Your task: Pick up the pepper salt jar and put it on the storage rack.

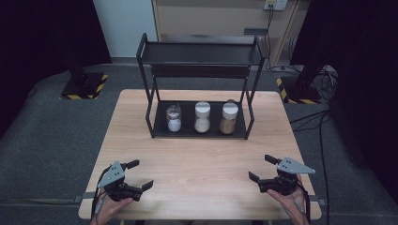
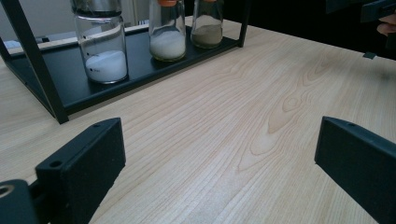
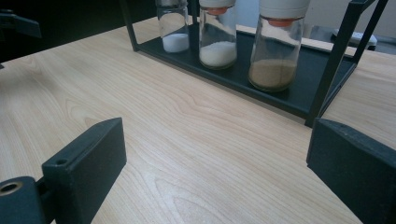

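Observation:
A black two-shelf rack (image 1: 155, 130) stands at the back middle of the wooden table (image 1: 202, 159). On its lower shelf stand three glass jars in a row: one with a clear lid and white powder (image 1: 174, 118) (image 2: 102, 46) (image 3: 174, 28), one with a white lid and pale grains (image 1: 202, 117) (image 2: 167, 30) (image 3: 217, 37), one with a white lid and brown powder (image 1: 229, 118) (image 2: 207, 23) (image 3: 276, 51). My left gripper (image 1: 141, 174) (image 2: 219, 154) is open near the front left edge. My right gripper (image 1: 261, 168) (image 3: 217, 154) is open near the front right. Both hold nothing.
The rack's upper shelf (image 1: 201, 54) carries nothing. Dark stands with yellow-black striped bases (image 1: 84, 86) sit on the grey floor behind the table, and cables (image 1: 324, 117) trail at the right. Bare wood lies between the grippers and the rack.

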Tool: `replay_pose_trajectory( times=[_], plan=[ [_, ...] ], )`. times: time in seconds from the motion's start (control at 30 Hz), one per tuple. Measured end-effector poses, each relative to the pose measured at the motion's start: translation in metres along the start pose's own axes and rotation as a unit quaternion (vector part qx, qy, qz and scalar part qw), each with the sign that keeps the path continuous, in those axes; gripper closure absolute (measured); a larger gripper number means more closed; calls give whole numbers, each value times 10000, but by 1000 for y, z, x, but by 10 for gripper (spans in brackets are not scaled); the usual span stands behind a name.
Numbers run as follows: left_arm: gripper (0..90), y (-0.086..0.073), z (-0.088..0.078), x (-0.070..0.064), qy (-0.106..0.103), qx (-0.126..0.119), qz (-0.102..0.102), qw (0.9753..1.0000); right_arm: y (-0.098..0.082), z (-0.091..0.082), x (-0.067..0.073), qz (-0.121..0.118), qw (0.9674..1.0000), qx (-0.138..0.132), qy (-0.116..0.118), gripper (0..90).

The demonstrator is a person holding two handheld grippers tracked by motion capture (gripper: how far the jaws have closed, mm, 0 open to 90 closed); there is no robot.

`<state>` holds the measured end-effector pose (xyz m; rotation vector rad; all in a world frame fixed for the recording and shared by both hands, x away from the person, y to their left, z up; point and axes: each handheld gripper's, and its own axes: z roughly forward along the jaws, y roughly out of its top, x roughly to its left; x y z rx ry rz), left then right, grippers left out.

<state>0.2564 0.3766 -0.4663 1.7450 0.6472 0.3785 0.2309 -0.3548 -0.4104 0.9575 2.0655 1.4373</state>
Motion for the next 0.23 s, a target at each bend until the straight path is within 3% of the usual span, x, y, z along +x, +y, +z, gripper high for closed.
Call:
replay_pose_trajectory(
  times=[0.23],
  plan=[
    [9, 0, 1, 0, -1, 5, -10, 10000, 0, 1, 0, 10, 10000, 20, 15, 48]
  ],
)
